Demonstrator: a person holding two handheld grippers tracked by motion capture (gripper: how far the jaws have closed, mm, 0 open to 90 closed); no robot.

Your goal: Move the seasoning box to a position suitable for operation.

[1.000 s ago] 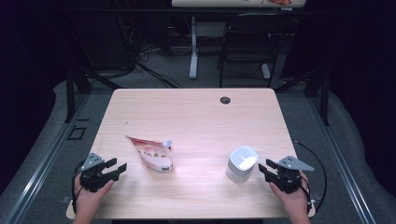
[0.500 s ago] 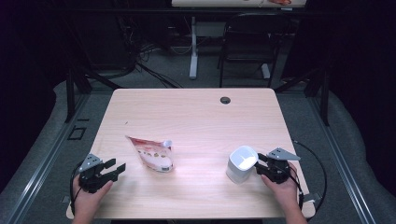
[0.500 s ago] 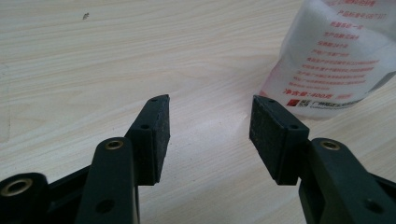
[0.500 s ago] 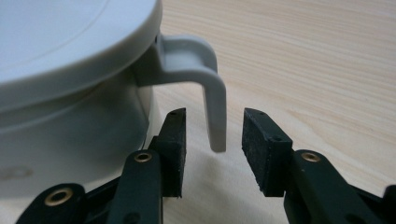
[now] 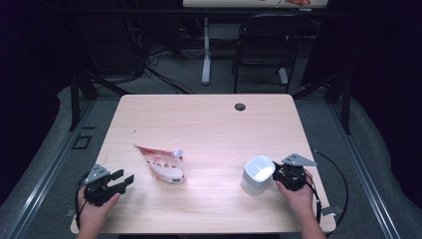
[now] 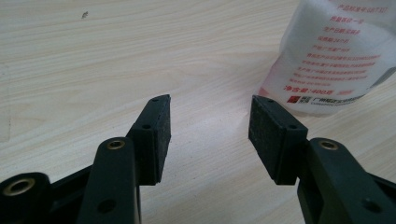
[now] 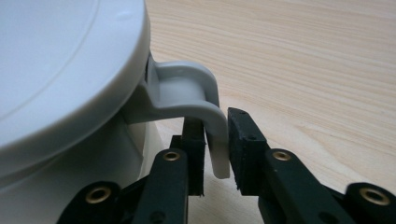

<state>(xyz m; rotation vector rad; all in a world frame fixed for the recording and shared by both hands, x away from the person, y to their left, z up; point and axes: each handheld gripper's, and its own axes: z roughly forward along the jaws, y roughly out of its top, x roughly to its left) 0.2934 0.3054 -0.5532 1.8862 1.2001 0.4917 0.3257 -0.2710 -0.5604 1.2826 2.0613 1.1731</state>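
A white lidded container (image 5: 258, 175) stands at the table's front right, with its lid (image 7: 60, 70) close up in the right gripper view. My right gripper (image 5: 275, 174) is against its right side. The jaws have just been closing, and now my right gripper (image 7: 215, 126) is shut on the grey lid clasp (image 7: 196, 88), a pad on each side of its tab. A red and white pouch (image 5: 163, 164) lies flat at the front left. My left gripper (image 5: 123, 177) rests open left of it, and in the left gripper view my left gripper (image 6: 210, 107) holds nothing, the pouch (image 6: 327, 60) ahead to the right.
The wooden table (image 5: 209, 124) has a dark cable hole (image 5: 240, 106) near its far edge. A chair (image 5: 263, 45) and a desk leg (image 5: 205, 50) stand on the floor beyond the table. Cables trail from both grippers.
My right gripper has moved left up to the container and its jaws have closed around the lid clasp. The left gripper and the pouch have stayed in place.
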